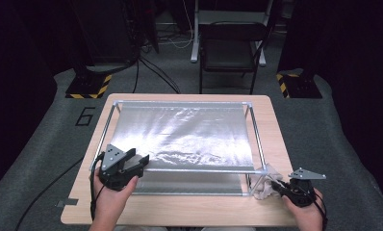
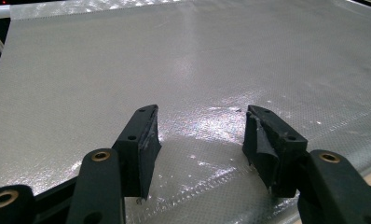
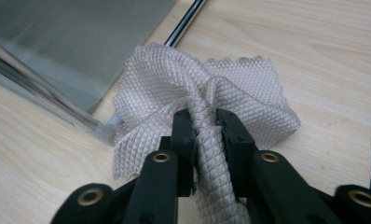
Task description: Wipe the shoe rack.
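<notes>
A silvery textured sheet (image 1: 180,134) is stretched over a metal tube frame (image 1: 199,170) on the wooden table (image 1: 180,211). My left gripper (image 1: 137,159) hovers over the sheet's near left corner; in the left gripper view its jaws (image 2: 200,116) stand open above the sheet (image 2: 174,56) with nothing between them. A pale quilted cloth (image 3: 165,74) lies bunched on the table by the frame's near right corner. My right gripper (image 3: 203,116) is shut on a fold of it. The high view shows that gripper (image 1: 276,185) beside the cloth (image 1: 261,191).
The frame's rail (image 3: 34,88) and a corner joint lie just left of the cloth in the right gripper view. A folding chair (image 1: 228,48) and dark stands with yellow-black bases stand on the grey floor beyond the table. Cables trail from both grippers.
</notes>
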